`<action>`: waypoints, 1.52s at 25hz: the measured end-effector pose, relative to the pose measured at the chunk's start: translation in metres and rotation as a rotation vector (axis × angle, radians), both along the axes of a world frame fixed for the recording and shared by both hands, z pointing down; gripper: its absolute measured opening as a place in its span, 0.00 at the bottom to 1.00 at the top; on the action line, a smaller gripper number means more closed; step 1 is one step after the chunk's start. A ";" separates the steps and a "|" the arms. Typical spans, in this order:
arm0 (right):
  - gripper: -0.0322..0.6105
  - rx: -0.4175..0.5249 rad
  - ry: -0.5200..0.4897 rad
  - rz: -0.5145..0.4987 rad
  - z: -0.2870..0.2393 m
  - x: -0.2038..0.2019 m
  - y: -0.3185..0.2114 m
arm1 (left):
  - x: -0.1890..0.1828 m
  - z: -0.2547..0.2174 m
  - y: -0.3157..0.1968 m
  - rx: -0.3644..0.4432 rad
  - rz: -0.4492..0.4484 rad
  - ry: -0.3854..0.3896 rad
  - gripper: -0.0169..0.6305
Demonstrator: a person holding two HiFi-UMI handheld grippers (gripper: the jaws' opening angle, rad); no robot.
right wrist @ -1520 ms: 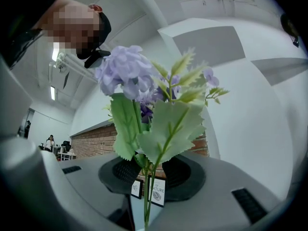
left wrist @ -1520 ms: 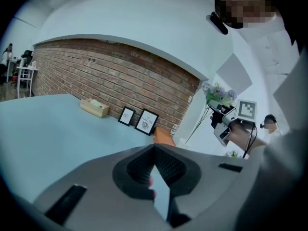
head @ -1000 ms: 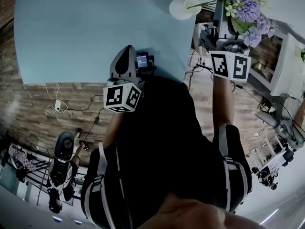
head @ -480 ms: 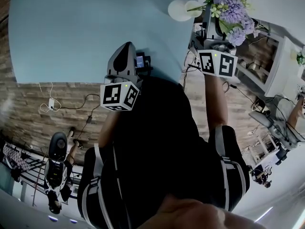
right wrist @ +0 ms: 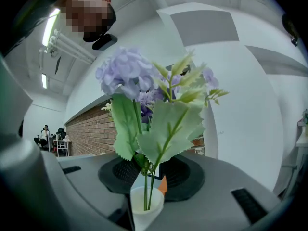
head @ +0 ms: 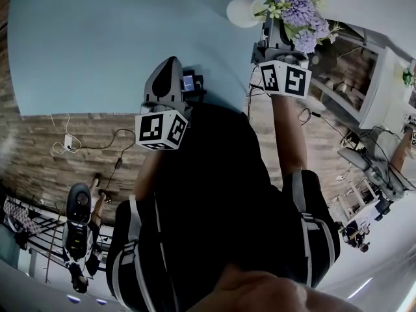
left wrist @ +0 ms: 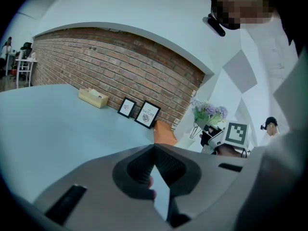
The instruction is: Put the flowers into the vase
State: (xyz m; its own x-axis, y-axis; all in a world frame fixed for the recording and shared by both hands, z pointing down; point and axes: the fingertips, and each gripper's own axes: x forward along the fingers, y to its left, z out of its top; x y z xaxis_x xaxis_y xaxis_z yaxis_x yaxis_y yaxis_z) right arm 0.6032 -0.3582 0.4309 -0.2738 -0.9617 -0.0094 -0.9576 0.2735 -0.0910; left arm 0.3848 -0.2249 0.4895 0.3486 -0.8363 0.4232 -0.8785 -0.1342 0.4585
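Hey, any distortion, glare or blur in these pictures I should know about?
Head view: fisheye bows the table edge, lower part dim. Left gripper view: dark corners, brick wall curves. Right gripper view: flowers sharp, ceiling lights glare at upper left.

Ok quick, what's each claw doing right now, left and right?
Left claw: closed, nothing in it.
Right claw: closed on the flowers, gripping their stems.

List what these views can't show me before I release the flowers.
- How deep the stems reach: right gripper view, the vase wall hides their ends.
- Base of the vase: same view, cut off by the bottom edge.
- Tips of the right gripper: head view, covered by the flowers.
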 end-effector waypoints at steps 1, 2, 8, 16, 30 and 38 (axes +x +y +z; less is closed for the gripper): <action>0.26 -0.004 0.017 0.001 0.004 0.001 0.000 | 0.001 0.000 -0.001 -0.001 0.000 0.000 0.07; 0.26 -0.010 0.029 0.002 0.007 0.002 0.000 | 0.002 0.000 -0.001 -0.002 0.000 0.000 0.07; 0.26 -0.038 0.031 0.008 0.022 0.008 -0.001 | 0.007 0.003 -0.004 -0.003 -0.002 0.005 0.07; 0.26 -0.082 0.071 -0.019 0.040 -0.004 0.003 | 0.011 0.001 0.000 -0.001 0.007 0.011 0.07; 0.31 -0.142 0.018 -0.081 0.052 -0.017 0.011 | 0.005 -0.005 0.005 0.007 0.015 0.009 0.07; 0.45 -0.157 0.116 -0.135 0.056 -0.015 0.021 | 0.012 -0.009 0.013 0.028 0.020 0.010 0.07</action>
